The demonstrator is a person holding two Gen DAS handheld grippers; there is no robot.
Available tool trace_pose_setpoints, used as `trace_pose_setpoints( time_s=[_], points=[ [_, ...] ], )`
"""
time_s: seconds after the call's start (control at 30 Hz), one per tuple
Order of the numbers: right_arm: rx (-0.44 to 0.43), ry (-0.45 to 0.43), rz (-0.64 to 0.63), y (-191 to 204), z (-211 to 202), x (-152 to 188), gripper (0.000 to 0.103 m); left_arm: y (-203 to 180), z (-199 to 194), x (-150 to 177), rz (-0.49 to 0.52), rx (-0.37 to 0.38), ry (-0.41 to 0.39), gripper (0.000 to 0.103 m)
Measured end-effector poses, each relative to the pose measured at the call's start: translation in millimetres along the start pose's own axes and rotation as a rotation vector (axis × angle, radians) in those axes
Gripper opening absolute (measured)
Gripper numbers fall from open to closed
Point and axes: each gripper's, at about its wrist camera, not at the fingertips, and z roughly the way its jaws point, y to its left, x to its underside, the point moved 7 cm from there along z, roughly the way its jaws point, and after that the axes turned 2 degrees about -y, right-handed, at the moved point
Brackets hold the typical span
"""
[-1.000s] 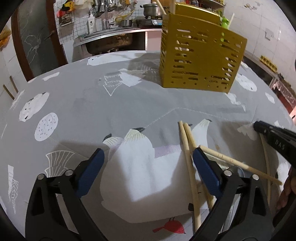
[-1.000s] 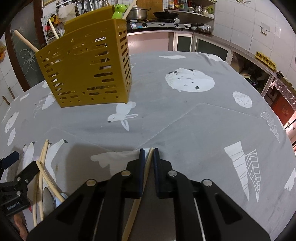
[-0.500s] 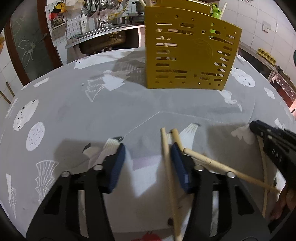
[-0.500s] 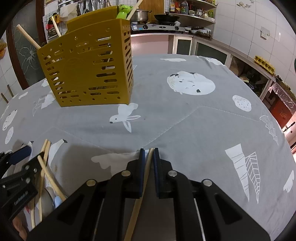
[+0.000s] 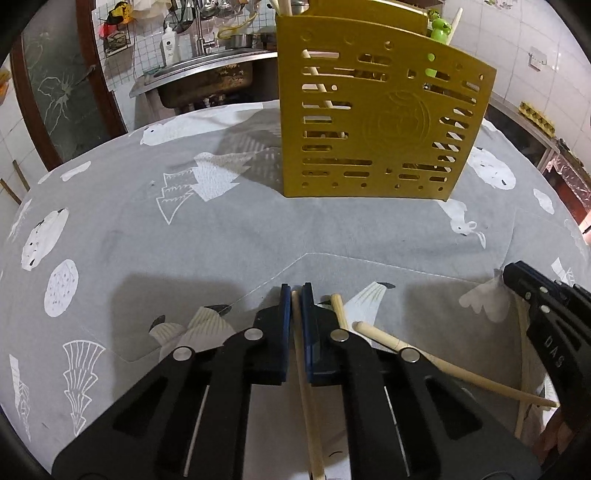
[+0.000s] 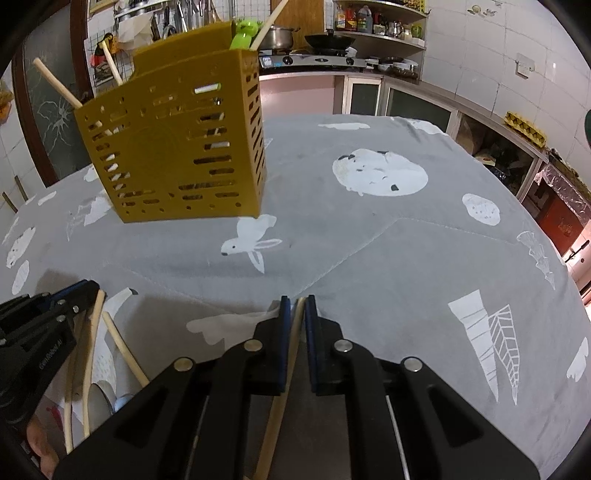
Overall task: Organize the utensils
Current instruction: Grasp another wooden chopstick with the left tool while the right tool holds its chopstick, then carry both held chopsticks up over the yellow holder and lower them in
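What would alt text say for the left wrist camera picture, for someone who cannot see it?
The left tool is clamped on a wooden chopstick over a grey patterned tablecloth. Two more chopsticks lie loose just to its right. A yellow slotted utensil holder stands further back, and the right tool shows at the right edge.

Left gripper (image 5: 294, 291) jaws just closed on a chopstick (image 5: 303, 373) (previously wide).

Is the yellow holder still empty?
No. Wooden chopsticks and a green utensil already stick out of the yellow holder.
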Motion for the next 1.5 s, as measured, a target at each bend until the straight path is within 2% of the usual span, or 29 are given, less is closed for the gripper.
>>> trace_pose_setpoints(
  time_s=[0.13,0.57,0.87,1.23,1.5],
  points=[
    [-0.013,-0.04,0.014,-1.3,-10.6,-8.6,0.007,4.2,-10.8,-4.6,-0.019,0.007,-0.037,0.004],
    [-0.043,-0.249,0.058,-9.4,-66.1,-56.1,0.005,11.3,-107.3,-49.0,-0.021,0.051,-0.353,0.003],
    [-0.081,-0.426,0.077,-16.1,-107.8,-88.7,0.005,11.2,-158.9,-72.4,-0.025,0.079,-0.497,0.003],
    [-0.097,-0.538,0.07,-15.8,-131.1,-108.9,0.005,2.3,-184.3,-87.1,0.018,0.063,-0.596,0.003],
    [-0.108,-0.598,0.053,-8.7,-142.0,-115.5,0.005,12.1,-182.8,-94.5,0.002,0.075,-0.615,0.003]
  ],
)
